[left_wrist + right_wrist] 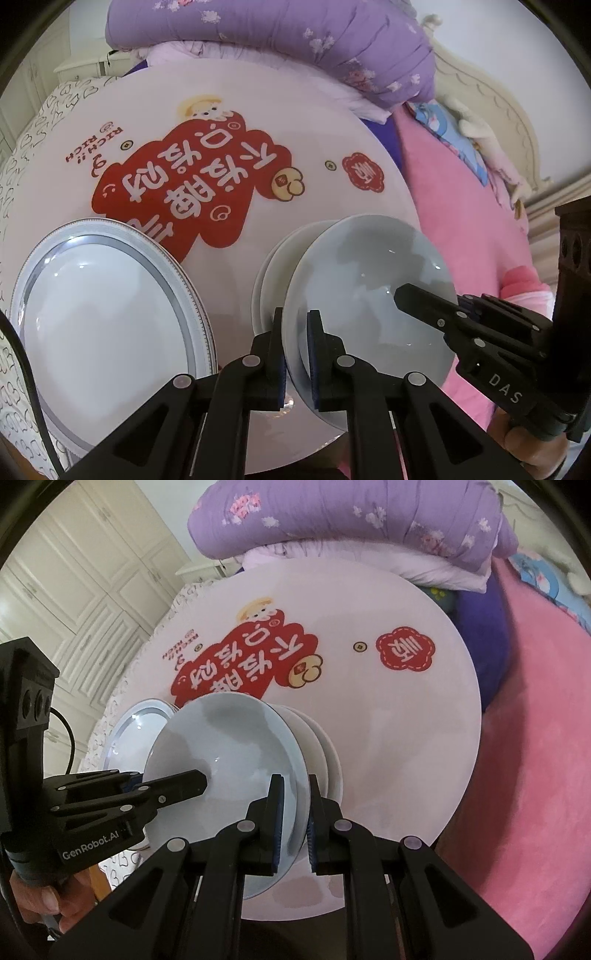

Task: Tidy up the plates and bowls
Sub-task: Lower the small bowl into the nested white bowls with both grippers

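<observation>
Currently logged: stacking step, with one pale blue-grey glazed ceramic bowl (369,295) carried by both claws at once. Left claw (297,354) is clamped on the bowl's near-left rim, one pad inside the wall and one outside; right claw (293,823) is clamped likewise on the near-right rim. The bowl sits tilted toward the cameras, directly over a stack of white ceramic bowls (321,753), whose rims show just behind it. Whether it already touches the stack cannot be told.

Location: near edge of the round white counter (258,110), which bears a large red printed motif. To the left, near edge, rests a stack of white plates with silver-grey banded rims (110,317), apart from the bowls.

Next move, as judged: level the bowl, lower it until it nests in the white stack, then part both claws evenly so neither side drags the rim. Uneven release risks tipping the stack, which stands close to the counter's edge.

Item description: shallow, wide-mouthed bowl, smooth glossy glaze with small highlights and soft shadows inside, thin plain rim, no pattern, empty. Likely slippery under the pads.

Surroundings: pink blanket (535,738) on the right, rolled purple floral quilt (277,37) at the far side.
</observation>
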`<state>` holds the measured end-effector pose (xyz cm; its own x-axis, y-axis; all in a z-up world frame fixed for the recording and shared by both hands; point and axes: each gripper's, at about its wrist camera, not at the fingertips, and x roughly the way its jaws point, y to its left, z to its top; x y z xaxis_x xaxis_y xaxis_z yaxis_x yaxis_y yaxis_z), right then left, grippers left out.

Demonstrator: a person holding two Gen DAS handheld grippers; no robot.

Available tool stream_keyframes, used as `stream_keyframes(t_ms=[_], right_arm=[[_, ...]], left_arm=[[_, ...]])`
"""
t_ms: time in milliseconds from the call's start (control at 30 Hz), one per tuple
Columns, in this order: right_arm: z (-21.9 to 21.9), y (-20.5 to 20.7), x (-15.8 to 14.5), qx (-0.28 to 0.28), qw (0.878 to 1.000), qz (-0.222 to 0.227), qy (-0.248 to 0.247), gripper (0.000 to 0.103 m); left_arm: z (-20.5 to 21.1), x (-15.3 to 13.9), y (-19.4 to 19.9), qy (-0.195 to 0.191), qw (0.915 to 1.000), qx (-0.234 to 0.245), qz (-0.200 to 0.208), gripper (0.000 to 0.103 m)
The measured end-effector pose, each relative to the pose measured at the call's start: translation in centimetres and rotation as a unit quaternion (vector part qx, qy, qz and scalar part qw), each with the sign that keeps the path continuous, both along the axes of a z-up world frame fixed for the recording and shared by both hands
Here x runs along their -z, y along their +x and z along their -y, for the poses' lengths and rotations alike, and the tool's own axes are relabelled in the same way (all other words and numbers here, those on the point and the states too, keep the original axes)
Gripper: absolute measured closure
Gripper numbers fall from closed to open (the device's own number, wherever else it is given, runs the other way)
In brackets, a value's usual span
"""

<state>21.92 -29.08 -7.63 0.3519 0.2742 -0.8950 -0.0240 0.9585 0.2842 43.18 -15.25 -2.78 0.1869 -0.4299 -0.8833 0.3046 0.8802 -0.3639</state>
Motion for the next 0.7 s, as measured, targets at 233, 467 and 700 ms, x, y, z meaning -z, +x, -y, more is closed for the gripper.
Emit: stream_keyframes(t_ms=[233, 467, 700], right_arm=[[0.05, 0.00, 0.15, -0.004, 1.000, -0.003, 0.001, 0.092], [0.03, 0.09, 0.11, -0.006, 1.000, -0.005, 0.005, 0.089], [0.04, 0.08, 0.03, -0.005, 1.000, -0.003, 0.003, 0.089]], left_arm=[[0.25, 0.09, 0.05, 0.002, 1.0000, 0.003, 0.004, 0.098], [0.35, 0.04, -0.14, 0.003, 1.0000, 0.006, 0.007, 0.097], [0.33, -0.01, -0.27, 0.005, 0.9999, 0.008, 0.011, 0.097]])
